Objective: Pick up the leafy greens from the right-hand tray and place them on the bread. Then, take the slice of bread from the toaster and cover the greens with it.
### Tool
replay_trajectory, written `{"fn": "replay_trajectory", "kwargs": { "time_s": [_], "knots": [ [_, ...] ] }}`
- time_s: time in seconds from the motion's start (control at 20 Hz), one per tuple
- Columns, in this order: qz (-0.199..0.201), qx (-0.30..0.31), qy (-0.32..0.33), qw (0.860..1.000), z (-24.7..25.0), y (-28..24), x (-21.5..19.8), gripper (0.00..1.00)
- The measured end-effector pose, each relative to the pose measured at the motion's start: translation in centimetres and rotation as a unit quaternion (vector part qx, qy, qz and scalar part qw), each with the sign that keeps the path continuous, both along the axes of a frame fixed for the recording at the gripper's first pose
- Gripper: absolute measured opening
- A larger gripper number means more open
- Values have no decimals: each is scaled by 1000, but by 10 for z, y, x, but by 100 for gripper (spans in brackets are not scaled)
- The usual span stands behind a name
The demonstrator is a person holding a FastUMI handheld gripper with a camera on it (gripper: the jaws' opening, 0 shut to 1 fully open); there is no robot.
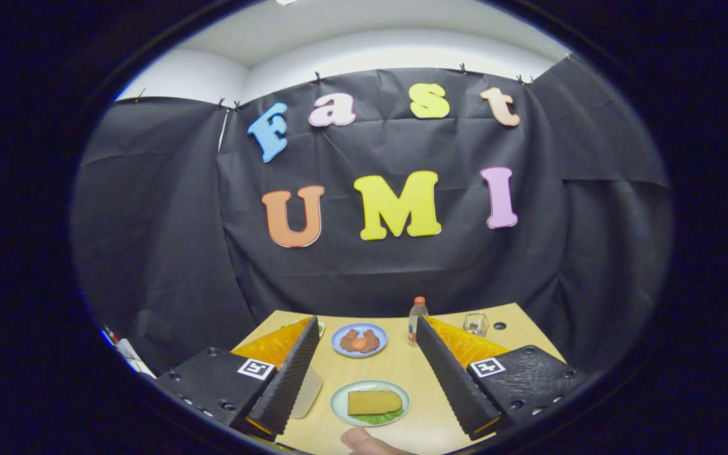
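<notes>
One bread slice (374,402) lies crosswise between open gripper (370,373) fingers.

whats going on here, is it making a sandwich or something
Pretty much. A person is holding a two-finger gripper over a wooden table, fingers open and holding nothing. Between the fingers sits a plate with a slice of bread lying on top of leafy greens, so the sandwich looks assembled. Beyond it are a blue plate of food, a small bottle and a glass. A fingertip shows near the closest table edge.
</notes>
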State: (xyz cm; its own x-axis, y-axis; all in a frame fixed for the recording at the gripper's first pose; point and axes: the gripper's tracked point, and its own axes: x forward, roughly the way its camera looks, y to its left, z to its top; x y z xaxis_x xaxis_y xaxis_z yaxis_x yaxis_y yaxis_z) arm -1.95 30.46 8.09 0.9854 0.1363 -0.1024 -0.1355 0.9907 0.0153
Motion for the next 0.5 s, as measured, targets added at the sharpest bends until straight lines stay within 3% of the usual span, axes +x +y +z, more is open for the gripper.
{"fn": "replay_trajectory", "kwargs": {
  "time_s": [0.5],
  "knots": [
    [-21,-50,-68,996,37,-13,-55,96]
  ]
}}
